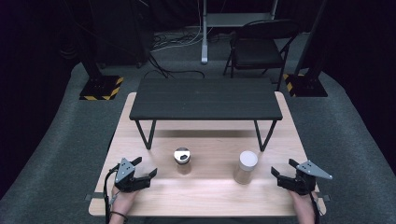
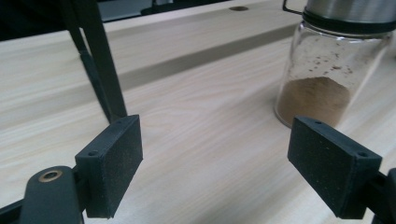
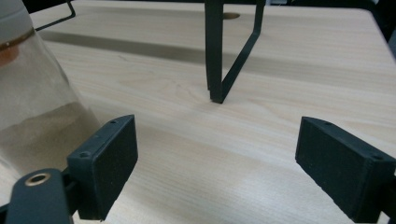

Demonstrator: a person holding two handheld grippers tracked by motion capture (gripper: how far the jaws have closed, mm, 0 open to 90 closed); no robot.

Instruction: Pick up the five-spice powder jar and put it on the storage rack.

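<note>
Two glass jars stand on the light wooden table [image 1: 205,196]. One has a metal shaker lid [image 1: 182,160] and brown powder inside; in the left gripper view this jar [image 2: 327,79] is ahead and to the right of the jaws. The other jar has a white lid [image 1: 246,166] and pale powder; it [image 3: 32,107] stands close on the left in the right gripper view. My left gripper [image 1: 145,169] rests near the front left, open and holding nothing [image 2: 215,172]. At the front right my right gripper [image 1: 283,169] is open too, with bare table between its pads [image 3: 217,172].
A low black shelf [image 1: 205,99] on thin metal legs [image 1: 148,133] spans the far half of the table; one leg [image 3: 224,51] rises ahead of the right gripper. Behind the table are a folding chair [image 1: 259,46], stands and cables on the grey floor.
</note>
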